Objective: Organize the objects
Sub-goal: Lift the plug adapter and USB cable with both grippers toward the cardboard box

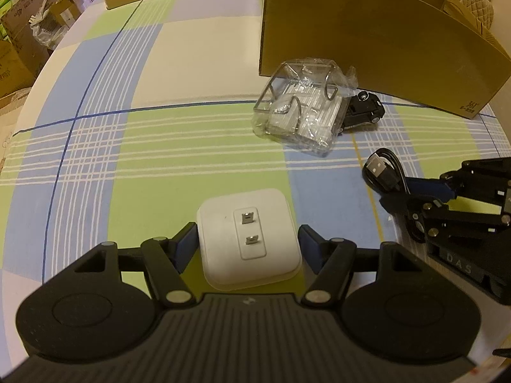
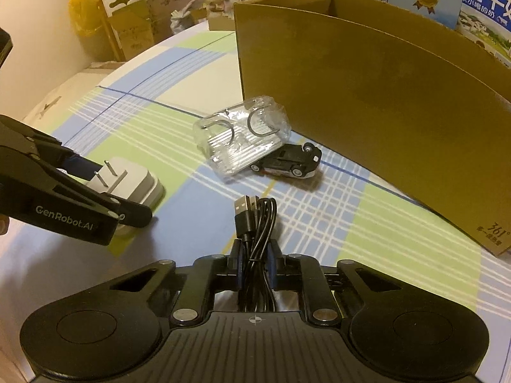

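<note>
- Behind everything, a tall brown cardboard box [image 2: 367, 102] stands open-topped on a smooth plaid tablecloth [image 1: 134, 166].
- Left gripper [image 1: 246, 239] straddles a glossy white square plug adapter [image 1: 249, 239], prongs up; its jaws look just clear of the sides.
- Right gripper [image 2: 254, 269] is clamped on a coiled black USB cable [image 2: 255, 223].
- Likely next: lift both into the box.

The right gripper [image 2: 254, 265] is clamped on a bundled black USB cable [image 2: 255, 220]. Beyond it, a clear plastic packet [image 2: 238, 140] lies partly over an overturned black toy car [image 2: 292, 161], apparently touching, near the cardboard box [image 2: 383, 95]. The left gripper [image 2: 108, 191] straddles a white plug adapter [image 2: 134, 182].
</note>
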`<act>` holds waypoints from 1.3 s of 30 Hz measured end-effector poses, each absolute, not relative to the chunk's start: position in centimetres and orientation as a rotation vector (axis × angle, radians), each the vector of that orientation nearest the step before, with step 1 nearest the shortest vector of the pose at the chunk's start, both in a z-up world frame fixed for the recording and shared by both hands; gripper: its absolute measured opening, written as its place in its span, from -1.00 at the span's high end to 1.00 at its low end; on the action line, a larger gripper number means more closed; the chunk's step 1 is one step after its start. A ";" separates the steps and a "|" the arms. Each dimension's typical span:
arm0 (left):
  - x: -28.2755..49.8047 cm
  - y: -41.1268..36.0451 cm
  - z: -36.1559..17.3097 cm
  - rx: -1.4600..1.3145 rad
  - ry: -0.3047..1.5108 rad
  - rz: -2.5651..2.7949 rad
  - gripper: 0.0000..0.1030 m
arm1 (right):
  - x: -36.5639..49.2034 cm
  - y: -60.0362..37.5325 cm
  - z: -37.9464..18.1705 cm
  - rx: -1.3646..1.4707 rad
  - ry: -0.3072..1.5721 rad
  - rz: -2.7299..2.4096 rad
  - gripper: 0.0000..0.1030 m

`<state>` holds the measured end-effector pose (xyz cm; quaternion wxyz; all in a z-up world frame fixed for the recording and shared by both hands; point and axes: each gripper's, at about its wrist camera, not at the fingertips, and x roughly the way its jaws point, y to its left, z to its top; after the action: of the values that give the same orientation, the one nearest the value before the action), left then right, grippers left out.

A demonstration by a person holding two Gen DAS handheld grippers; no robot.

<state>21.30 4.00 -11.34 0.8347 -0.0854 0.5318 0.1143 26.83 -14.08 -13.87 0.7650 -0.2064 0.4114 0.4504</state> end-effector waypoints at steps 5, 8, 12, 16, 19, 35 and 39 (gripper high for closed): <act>21.2 3.9 -11.4 -0.180 1.128 0.240 -0.26 | 26.6 -14.5 -13.8 -0.428 0.912 0.980 0.78; 21.2 3.9 -11.4 -0.179 1.129 0.237 -0.26 | 26.5 -14.9 -13.6 -0.406 0.930 0.981 0.78; 21.0 3.7 -11.4 -0.175 1.132 0.224 -0.26 | 26.7 -15.6 -13.4 -0.347 0.972 0.979 0.79; 20.7 3.5 -11.3 -0.176 1.138 0.208 -0.26 | 26.9 -16.5 -13.3 -0.264 1.026 0.978 0.79; 20.5 3.3 -11.0 -0.177 1.135 0.195 -0.26 | 27.0 -17.3 -13.1 -0.208 1.052 0.971 0.79; 21.1 1.7 -5.5 -0.151 1.031 0.121 -0.26 | 27.8 -19.6 -8.3 -0.052 1.008 0.921 0.79; 21.7 1.2 -4.2 -0.139 1.002 0.103 -0.26 | 28.1 -19.5 -7.1 -0.033 0.986 0.928 0.79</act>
<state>21.72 1.20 -4.18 0.8736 -0.0663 0.4796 0.0492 28.12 -19.54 -7.09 0.7793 -0.0153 0.4563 0.4292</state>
